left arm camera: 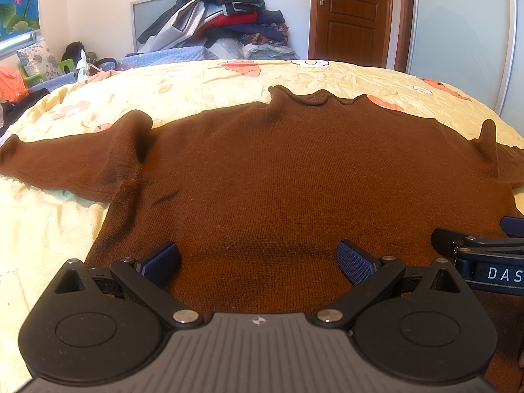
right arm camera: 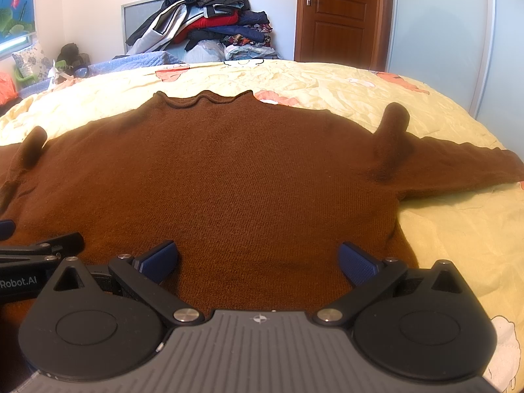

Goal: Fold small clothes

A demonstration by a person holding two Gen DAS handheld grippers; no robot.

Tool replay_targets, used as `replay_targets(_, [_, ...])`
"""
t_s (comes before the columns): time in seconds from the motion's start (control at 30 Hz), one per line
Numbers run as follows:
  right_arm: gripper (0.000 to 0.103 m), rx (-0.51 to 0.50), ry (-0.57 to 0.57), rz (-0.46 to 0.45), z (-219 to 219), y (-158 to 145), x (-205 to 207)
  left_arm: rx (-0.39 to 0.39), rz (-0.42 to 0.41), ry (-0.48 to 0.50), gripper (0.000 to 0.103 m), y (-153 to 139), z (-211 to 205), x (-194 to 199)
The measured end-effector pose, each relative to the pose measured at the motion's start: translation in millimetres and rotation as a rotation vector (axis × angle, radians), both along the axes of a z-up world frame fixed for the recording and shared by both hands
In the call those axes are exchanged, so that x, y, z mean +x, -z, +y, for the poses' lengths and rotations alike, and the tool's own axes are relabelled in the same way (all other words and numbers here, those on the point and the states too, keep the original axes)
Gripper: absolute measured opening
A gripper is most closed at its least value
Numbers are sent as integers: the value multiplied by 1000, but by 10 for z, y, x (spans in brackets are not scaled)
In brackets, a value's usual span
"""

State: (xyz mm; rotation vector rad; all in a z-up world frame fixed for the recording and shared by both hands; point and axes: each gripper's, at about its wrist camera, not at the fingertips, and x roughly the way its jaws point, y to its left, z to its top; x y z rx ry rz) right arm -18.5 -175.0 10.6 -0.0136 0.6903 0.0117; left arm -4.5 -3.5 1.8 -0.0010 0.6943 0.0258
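A brown knitted sweater (left arm camera: 278, 170) (right arm camera: 229, 170) lies spread flat on the yellow bed cover, collar at the far side, sleeves out to left and right. My left gripper (left arm camera: 258, 262) hovers open over the hem's left part, nothing between its blue pads. My right gripper (right arm camera: 258, 260) is open too, over the hem's right part. Each gripper shows at the edge of the other's view: the right gripper (left arm camera: 481, 252) at the right, the left gripper (right arm camera: 36, 255) at the left. The sweater's near hem is hidden under the gripper bodies.
The yellow bed cover (left arm camera: 49, 229) (right arm camera: 458, 229) with orange prints reaches all round the sweater. A heap of clothes (left arm camera: 222, 16) rises behind the bed against the wall. A wooden door (left arm camera: 350, 13) and a sliding wardrobe (left arm camera: 458, 39) stand at the far right.
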Motion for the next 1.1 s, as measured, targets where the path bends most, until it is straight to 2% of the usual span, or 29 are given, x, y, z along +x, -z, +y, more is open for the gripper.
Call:
replay_targets(0.63, [103,-2,3,0,7,-2,-1,-6,1,-2,103,21,15,37])
replay_targets(0.77, [103,2,-1,-1,-9,3,-7,-34,-3,17,103,8,91,-13])
replay_targets(0.87, [103,-6,1,1,0,1,4,1,0,13,103,11,28,10])
replay_targets(1.1, [103,-1,-1,3,-6,0,12,-5,1,12,103,11,25,29])
